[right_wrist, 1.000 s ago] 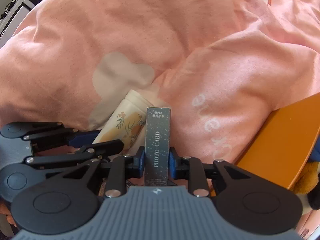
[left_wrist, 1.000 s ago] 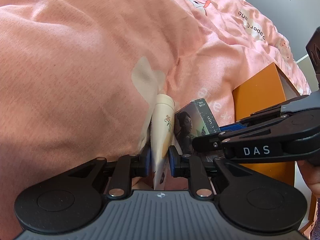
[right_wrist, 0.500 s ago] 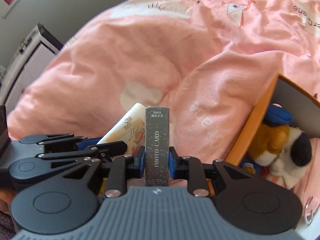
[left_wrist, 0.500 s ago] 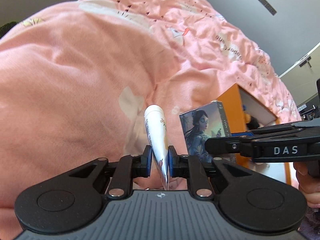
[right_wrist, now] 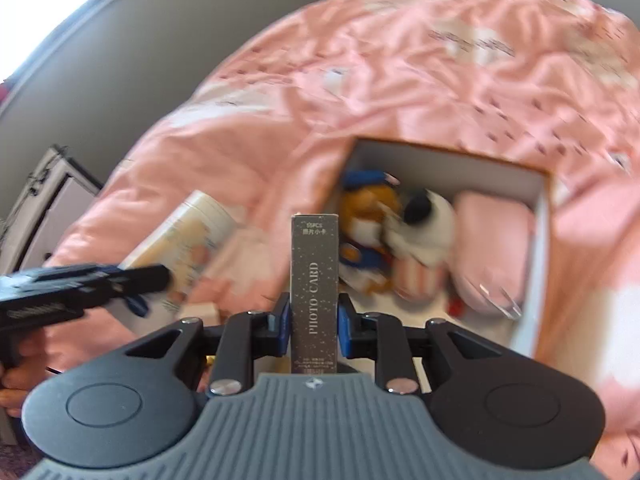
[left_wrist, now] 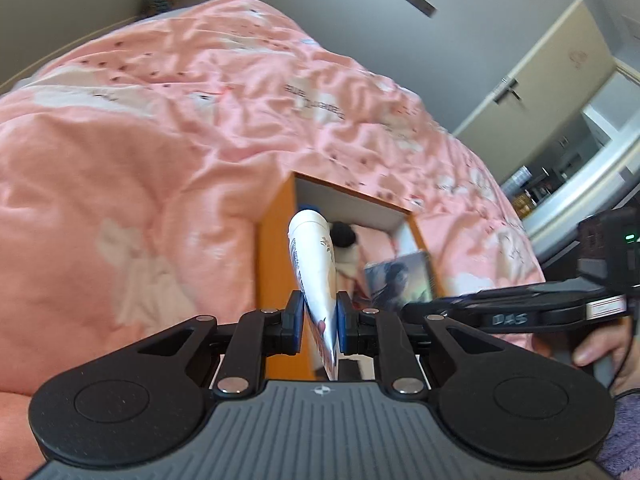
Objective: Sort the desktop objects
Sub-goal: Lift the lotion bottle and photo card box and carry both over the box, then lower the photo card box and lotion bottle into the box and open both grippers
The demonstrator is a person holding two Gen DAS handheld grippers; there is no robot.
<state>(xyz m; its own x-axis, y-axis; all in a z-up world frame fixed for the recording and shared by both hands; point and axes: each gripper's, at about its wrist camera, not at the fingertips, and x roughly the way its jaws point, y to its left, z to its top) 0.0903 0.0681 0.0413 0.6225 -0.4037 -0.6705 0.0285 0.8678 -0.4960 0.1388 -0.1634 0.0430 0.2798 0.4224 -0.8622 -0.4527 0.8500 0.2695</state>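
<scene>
Left gripper (left_wrist: 318, 322) clamped on a floral tube (left_wrist: 314, 264), right gripper (right_wrist: 314, 322) on a photo card box (right_wrist: 315, 292), both near the orange storage box (right_wrist: 538, 264); risk: tapered tube slipping, or grippers colliding over the opening.

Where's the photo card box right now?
The photo card box stands upright, clamped in the right gripper, raised in front of the open orange box holding plush toys.
</scene>
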